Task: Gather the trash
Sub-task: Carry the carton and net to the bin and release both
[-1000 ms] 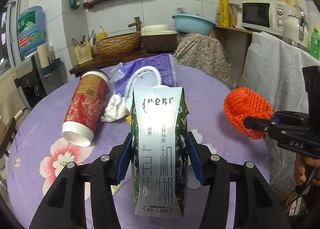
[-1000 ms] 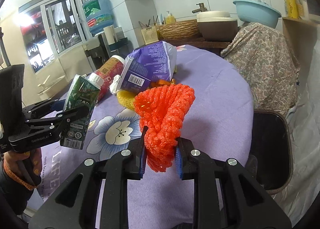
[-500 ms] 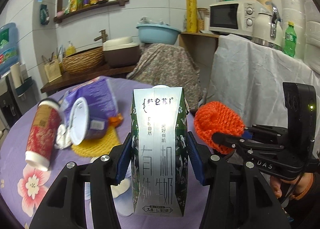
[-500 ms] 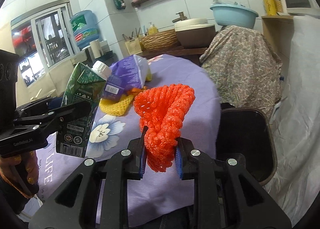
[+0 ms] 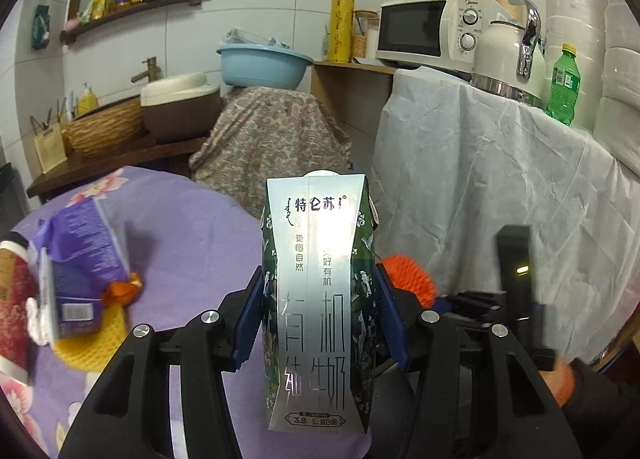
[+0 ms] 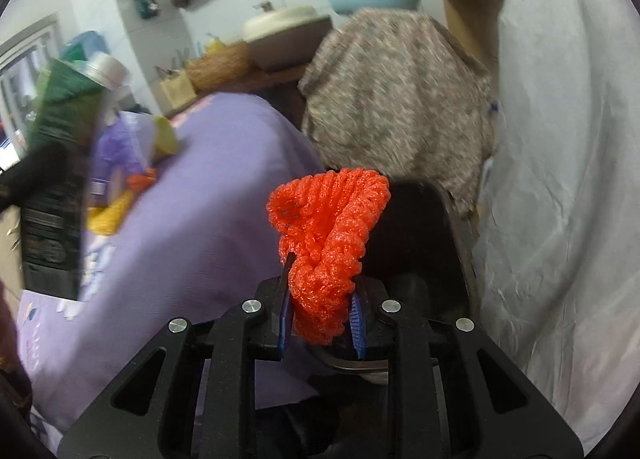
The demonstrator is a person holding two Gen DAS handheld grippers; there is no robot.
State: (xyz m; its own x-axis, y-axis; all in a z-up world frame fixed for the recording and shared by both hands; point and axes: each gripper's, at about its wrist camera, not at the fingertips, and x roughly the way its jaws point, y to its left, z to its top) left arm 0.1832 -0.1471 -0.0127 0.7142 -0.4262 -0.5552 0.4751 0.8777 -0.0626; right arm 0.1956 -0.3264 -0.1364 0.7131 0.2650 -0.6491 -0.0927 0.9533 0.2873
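Note:
My left gripper [image 5: 318, 319] is shut on a green and silver milk carton [image 5: 318, 295], held upright above the purple tablecloth's right edge. My right gripper [image 6: 320, 323] is shut on an orange foam net [image 6: 328, 235], held over a dark bin [image 6: 420, 243] beside the table. The net [image 5: 408, 279] and the right gripper's body show in the left wrist view, just right of the carton. The carton [image 6: 56, 179] shows blurred at the left of the right wrist view. A purple bag [image 5: 80, 259], a yellow net [image 5: 88, 343] and a red cup [image 5: 12, 299] lie on the table.
A cloth-covered object [image 5: 272, 139] stands behind the table. A white-draped counter [image 5: 500, 179] with a microwave [image 5: 432, 31], kettle and green bottle [image 5: 562, 87] is on the right. A wooden sideboard with basket and bowls runs along the back wall.
Both grippers have swung to the right with their loads, from over the table toward its right edge. The orange net is now over the dark bin.

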